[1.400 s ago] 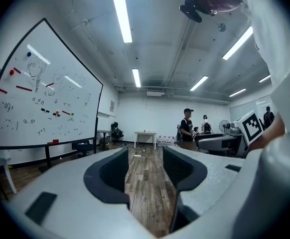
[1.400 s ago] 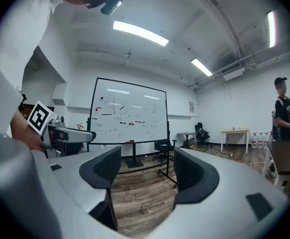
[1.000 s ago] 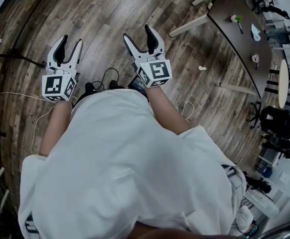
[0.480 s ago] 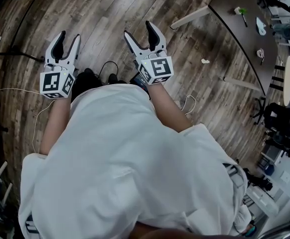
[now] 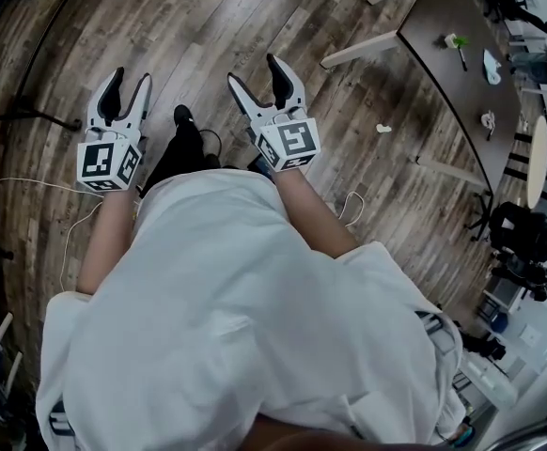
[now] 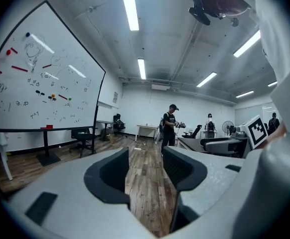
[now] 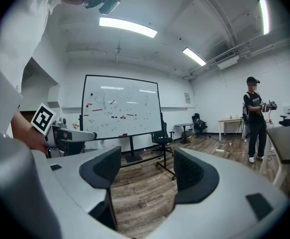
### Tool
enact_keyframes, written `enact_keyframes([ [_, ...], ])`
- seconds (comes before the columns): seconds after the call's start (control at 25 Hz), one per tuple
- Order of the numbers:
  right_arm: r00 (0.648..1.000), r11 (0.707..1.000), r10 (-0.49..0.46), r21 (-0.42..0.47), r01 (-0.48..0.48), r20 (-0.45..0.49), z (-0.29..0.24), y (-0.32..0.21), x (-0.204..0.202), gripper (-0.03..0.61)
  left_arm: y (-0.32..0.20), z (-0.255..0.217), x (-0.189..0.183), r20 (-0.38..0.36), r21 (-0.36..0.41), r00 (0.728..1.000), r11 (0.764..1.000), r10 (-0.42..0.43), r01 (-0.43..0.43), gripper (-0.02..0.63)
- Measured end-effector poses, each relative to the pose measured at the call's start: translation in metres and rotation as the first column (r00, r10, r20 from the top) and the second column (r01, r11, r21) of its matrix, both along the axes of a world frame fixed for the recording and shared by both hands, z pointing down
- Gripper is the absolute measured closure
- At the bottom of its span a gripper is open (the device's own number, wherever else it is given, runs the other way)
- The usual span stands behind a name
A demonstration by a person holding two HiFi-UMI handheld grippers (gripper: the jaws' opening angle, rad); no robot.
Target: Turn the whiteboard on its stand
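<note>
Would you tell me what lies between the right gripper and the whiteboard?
Bare wooden floor, in the right gripper view; a black chair stands by the right edge of the whiteboard.

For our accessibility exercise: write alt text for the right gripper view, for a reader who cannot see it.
The right gripper, jaws apart and empty, faces a whiteboard on its stand across a wood floor. A black office chair shows right of it; a person in black, far right.
</note>
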State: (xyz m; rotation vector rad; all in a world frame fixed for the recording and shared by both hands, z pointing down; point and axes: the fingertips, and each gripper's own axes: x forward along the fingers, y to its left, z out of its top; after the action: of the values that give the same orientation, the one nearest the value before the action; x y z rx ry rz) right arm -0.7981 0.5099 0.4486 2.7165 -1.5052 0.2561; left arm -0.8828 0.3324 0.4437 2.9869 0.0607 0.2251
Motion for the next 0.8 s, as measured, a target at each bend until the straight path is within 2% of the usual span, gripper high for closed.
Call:
enact_keyframes([
  [0.48, 0.998, 0.998, -0.049, -0.051, 0.048, -0.029, -0.012, -0.121, 0.132, 0.264, -0.116, 0.0, 0.13, -0.038, -0.016, 0.999, 1.0, -0.008, 0.007, 0.407],
  [0.6, 0.999, 0.998, -0.029, -0.061, 0.027, -0.036, -0.016, -0.137, 0.166, 0.264, -0.145, -0.01, 0.16, -0.077, -0.051, 0.997, 0.998, -0.029, 0.025, 0.407],
  [0.8, 0.998, 0.999, -0.002, -0.049, -0.001, -0.055, -0.026, -0.143, 0.222, 0.264, -0.167, -0.015, 0.207, -0.098, -0.048, 0.994, 0.998, -0.05, 0.045, 0.407],
])
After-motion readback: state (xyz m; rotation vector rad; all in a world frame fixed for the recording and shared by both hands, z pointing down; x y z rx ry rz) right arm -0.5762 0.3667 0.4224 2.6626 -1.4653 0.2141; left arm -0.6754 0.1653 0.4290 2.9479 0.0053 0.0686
